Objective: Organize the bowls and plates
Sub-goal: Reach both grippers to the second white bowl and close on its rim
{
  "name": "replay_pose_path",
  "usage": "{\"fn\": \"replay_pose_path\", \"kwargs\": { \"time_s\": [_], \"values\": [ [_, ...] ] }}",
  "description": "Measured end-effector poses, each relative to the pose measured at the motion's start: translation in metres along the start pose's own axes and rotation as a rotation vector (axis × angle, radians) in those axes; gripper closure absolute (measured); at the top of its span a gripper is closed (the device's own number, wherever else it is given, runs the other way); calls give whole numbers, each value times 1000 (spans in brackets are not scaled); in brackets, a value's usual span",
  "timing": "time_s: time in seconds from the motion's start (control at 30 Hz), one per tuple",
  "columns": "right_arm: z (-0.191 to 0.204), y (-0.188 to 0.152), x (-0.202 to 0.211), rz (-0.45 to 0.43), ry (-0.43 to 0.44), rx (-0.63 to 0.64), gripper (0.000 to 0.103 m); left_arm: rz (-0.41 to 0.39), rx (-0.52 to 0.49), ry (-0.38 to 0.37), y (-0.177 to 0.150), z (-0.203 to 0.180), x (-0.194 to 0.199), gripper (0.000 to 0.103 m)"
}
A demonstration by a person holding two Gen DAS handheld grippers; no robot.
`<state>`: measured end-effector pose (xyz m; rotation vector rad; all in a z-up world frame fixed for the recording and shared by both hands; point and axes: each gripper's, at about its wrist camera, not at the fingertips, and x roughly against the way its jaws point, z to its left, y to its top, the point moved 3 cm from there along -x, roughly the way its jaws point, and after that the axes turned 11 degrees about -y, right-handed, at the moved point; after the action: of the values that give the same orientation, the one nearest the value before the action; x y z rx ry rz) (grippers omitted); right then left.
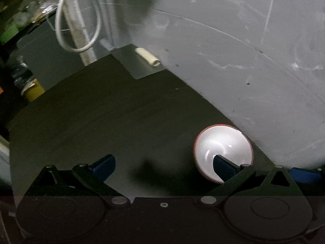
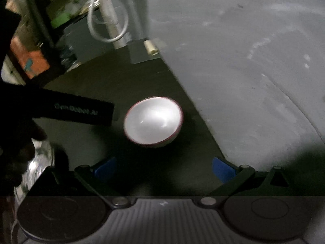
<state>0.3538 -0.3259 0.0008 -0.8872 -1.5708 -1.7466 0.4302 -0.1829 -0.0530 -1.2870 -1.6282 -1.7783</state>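
On the dark tabletop: we see one white bowl with a red rim (image 2: pixel 153 120), upright and empty, close to the edge where the tabletop (image 2: pixel 113 77) meets the grey wall (image 2: pixel 243 61).
Bowl in the right wrist view: it sits at about 12 o'clock from our right gripper (image 2: pixel 164 169), ahead of the fingertips and apart from them.
Bowl in the left wrist view: the bowl (image 1: pixel 223 146) lies at about 2 o'clock from the middle of our left gripper (image 1: pixel 164 167), and the right blue finger pad (image 1: pixel 222 166) overlaps its near side; we cannot tell whether they touch.
Right gripper: its jaws stand wide apart with nothing between them.
Left gripper: its jaws are also spread wide and hold nothing; a soft shadow falls on the tabletop between them.
Left gripper seen from the right: a black body with faint lettering (image 2: pixel 75 110) reaches in from 9 o'clock, ending just beside the bowl.
Far corner: a short cream tube (image 1: pixel 148 57) lies on a grey patch (image 1: pixel 138 67) at about 12 o'clock, against the wall.
Beyond the table: a looped white cable (image 1: pixel 77 26) hangs at 11 o'clock.
Lower left of the right wrist view: something shiny and metallic (image 2: pixel 37 166) shows at 8 o'clock, too blurred for us to name.
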Motion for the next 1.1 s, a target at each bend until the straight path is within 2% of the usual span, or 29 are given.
{"fn": "replay_pose_path", "kwargs": {
  "time_s": [0.1,0.27,0.37,0.57,0.7,0.73,0.87,0.93,1.1],
  "values": [
    [-5,-1,-4,-12,2,-57,1,17,-3,-26,2,-3,-9,1],
    [-7,-4,-7,-27,-10,-100,16,21,6,-43,1,-2,-14,4],
    [-11,-4,-10,-36,-15,-154,19,28,19,-66,-1,-1,-15,13],
    [-18,-3,-15,-62,-20,-227,37,30,83,-128,-6,1,-22,34],
    [-19,1,-27,-65,-9,-258,45,31,105,-157,-6,-1,-28,56],
    [-19,3,-31,-63,-6,-263,50,31,112,-162,-6,-1,-30,61],
    [-15,10,-46,-59,14,-266,60,46,126,-187,-6,-4,-39,75],
    [-13,11,-51,-49,23,-258,63,41,141,-184,-6,-3,-41,85],
    [-7,12,-56,-39,50,-243,71,55,157,-191,-7,-1,-44,92]
  ]
}}
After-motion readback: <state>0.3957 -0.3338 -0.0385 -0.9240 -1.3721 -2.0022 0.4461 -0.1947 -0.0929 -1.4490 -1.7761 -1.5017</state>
